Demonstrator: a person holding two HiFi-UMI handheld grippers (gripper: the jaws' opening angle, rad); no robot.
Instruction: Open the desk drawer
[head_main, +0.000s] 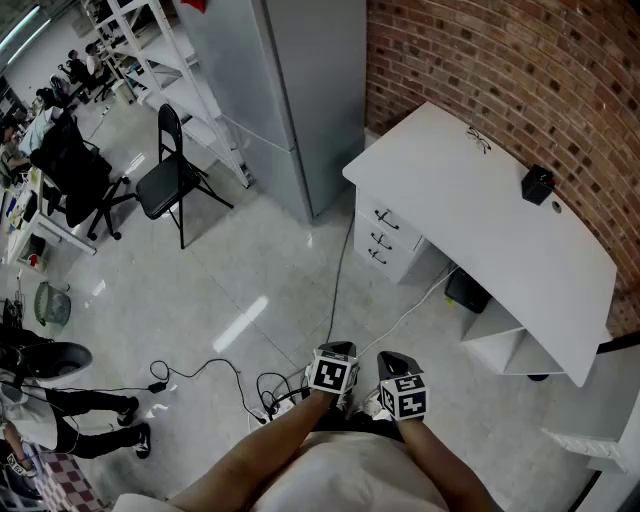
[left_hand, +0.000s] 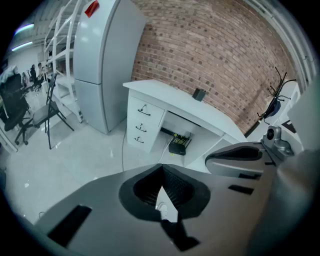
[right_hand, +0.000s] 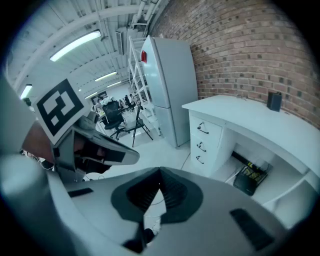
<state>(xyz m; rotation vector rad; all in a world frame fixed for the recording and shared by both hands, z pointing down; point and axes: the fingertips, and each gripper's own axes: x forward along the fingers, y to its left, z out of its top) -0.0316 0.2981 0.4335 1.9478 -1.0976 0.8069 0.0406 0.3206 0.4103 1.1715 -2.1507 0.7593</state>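
Three drawers (head_main: 384, 238) stack under the near end of the white bench (head_main: 480, 190), straight ahead of the person. Left tongs (head_main: 336, 352) and right tongs (head_main: 393, 362) are both closed and empty, well apart from the drawers and about equally near. The handles (head_main: 386, 219) lie level.

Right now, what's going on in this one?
A person stands some way from the white rectangular desk, holding the left hand-held gripper and the right hand-held gripper low, both shut and empty. The desk's three white drawers with dark handles are all closed, and neither gripper is near them.
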